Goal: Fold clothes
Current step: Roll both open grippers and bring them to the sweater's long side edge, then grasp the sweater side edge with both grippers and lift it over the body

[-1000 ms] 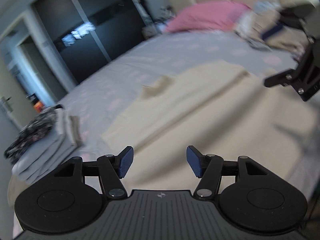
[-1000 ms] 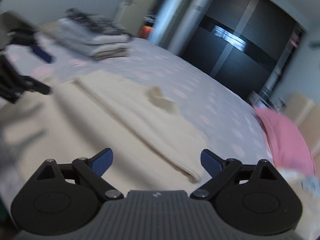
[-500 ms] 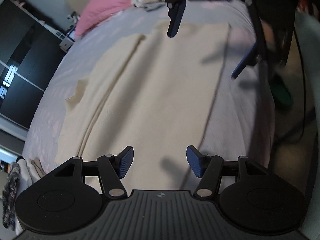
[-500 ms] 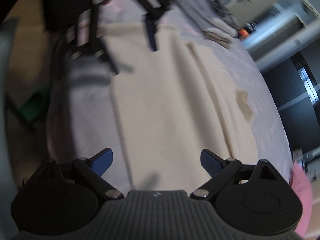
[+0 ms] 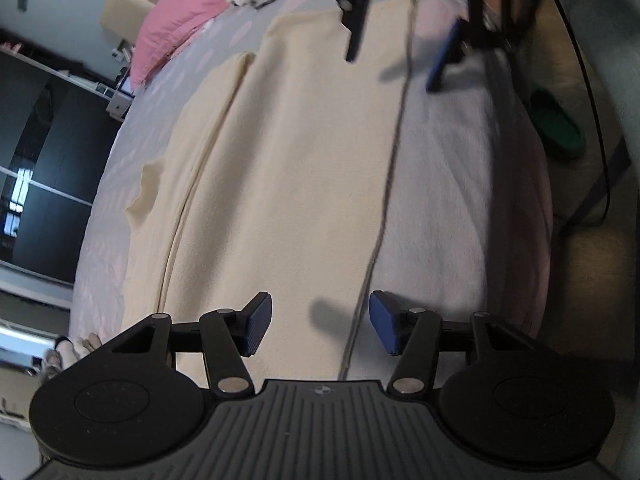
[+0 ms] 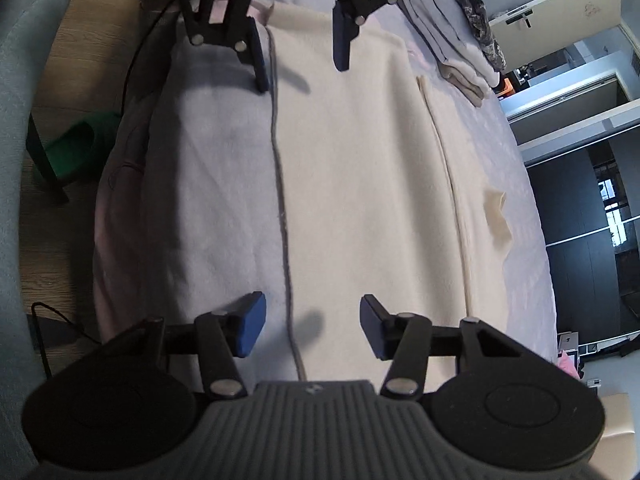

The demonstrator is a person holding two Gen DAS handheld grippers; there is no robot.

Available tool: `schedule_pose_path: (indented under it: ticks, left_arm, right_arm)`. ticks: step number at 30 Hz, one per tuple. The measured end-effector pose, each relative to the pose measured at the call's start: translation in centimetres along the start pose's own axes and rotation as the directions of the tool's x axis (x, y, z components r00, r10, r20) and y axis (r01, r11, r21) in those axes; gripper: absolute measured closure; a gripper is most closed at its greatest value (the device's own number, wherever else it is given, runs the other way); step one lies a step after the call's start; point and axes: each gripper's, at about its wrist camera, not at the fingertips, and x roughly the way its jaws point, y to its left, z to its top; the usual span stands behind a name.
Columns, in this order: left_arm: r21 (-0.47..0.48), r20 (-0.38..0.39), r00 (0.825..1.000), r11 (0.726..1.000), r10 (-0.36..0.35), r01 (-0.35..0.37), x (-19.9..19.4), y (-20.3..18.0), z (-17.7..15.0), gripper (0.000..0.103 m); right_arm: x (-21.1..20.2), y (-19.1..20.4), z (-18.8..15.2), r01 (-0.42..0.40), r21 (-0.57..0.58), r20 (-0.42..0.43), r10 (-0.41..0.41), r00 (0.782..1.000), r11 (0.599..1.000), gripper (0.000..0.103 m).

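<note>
Cream cloth [image 5: 288, 184] lay spread flat along the near side of the bed [image 5: 452, 208], one long fold already made down its far side and a small flap sticking out beyond that fold. It looked soft, light and limp, something that would sag and slide unless lifted at two points together; its straight near edge [image 6: 280, 184], running between both grippers, seemed the natural place to pinch, one hold toward each end.

At one end of that edge the left gripper [image 5: 320, 322] hovered, its jaws closing with the hem line between the pads but no pad yet pressing fabric. At the other end the right gripper [image 6: 310, 324] matched it, jaws likewise closing astride the same edge, nothing clamped.

Beyond the cloth, a stack of folded clothes [image 6: 452, 36] sat near a corner of the bed, and a pink pillow [image 5: 180, 24] lay at the opposite end. A green slipper [image 5: 556, 124] rested on the floor.

What garment the cloth was could not be told. Whether the pads touched the fabric was hard to judge, and the gripper bodies hid the hem nearest each camera.
</note>
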Motion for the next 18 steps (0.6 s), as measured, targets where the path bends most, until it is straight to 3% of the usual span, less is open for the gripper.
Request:
schedule_pose_path:
  ticks: [6, 13, 18]
  left_arm:
    - [0.090, -0.092, 0.994, 0.994, 0.065, -0.057, 0.8, -0.6, -1.5, 0.050]
    - [0.142, -0.189, 0.968, 0.980, 0.164, -0.139, 1.8, -0.7, -2.4, 0.050]
    - [0.134, -0.234, 0.958, 0.981, 0.167, -0.138, 2.5, -0.6, -2.8, 0.051]
  right_arm:
    - [0.6, 1.2, -1.3, 0.067, -0.085, -0.055, -0.072, 0.996, 0.994, 0.048]
    - [1.1, 2.5, -2.7, 0.158, -0.209, -0.106, -0.183, 0.977, 0.965, 0.048]
    - [1.5, 2.8, -3.9, 0.191, -0.259, -0.166, -0.238, 0.957, 0.947, 0.049]
